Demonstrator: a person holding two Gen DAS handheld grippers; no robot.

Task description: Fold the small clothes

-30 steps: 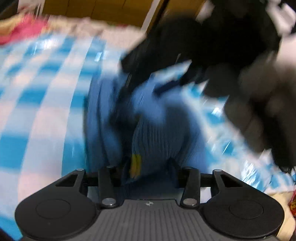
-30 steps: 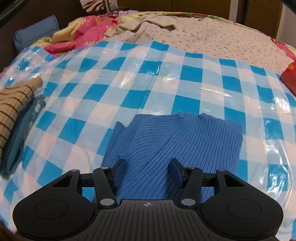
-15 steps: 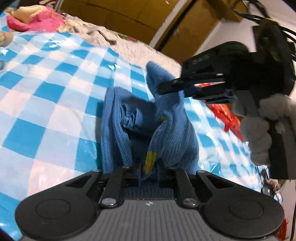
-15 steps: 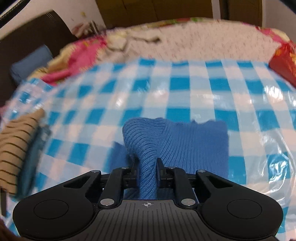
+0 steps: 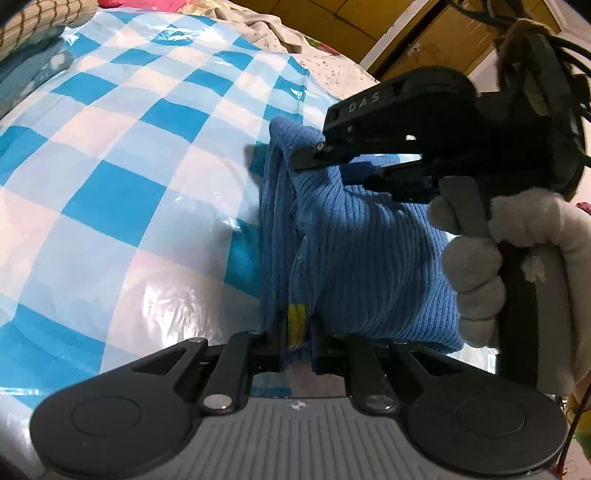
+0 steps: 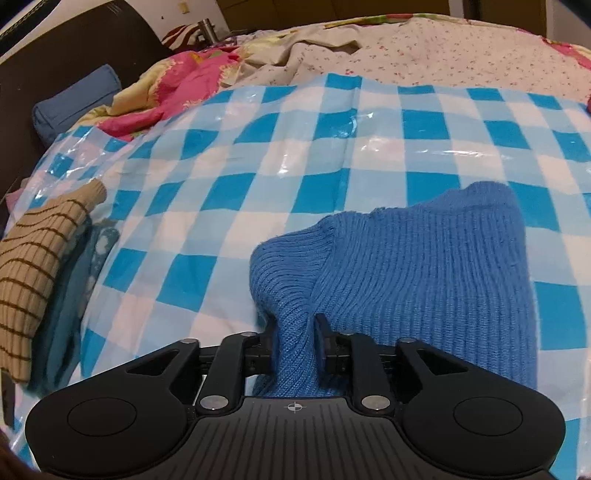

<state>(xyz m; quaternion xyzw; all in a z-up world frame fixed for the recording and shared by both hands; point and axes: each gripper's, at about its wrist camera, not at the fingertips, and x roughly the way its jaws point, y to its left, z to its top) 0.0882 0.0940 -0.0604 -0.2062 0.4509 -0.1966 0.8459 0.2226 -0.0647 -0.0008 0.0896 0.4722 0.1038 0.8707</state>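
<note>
Right wrist: blue sweater [image 6: 424, 280] now lifted higher, both tools clamped.

I see a bed covered by a glossy blue-and-white checked plastic sheet [image 6: 258, 155], with a floral bedspread [image 6: 424, 48] at its far edge. Behind stand yellow-brown wooden wardrobe doors [image 5: 399, 33]; a dark headboard [image 6: 74, 55] lines the left.

The sweater [image 6: 424, 280] is lying on the plastic sheet [image 6: 332, 147], toward its near right part in the right wrist view. A stack of folded clothes [image 6: 33, 266] is sitting well to the left of the sweater at the sheet's left edge. Rumpled bedding [image 6: 295, 55] is bunching up behind the sweater past the sheet's far edge, with a pillow [image 6: 74, 103] lying at the far left of that.
</note>
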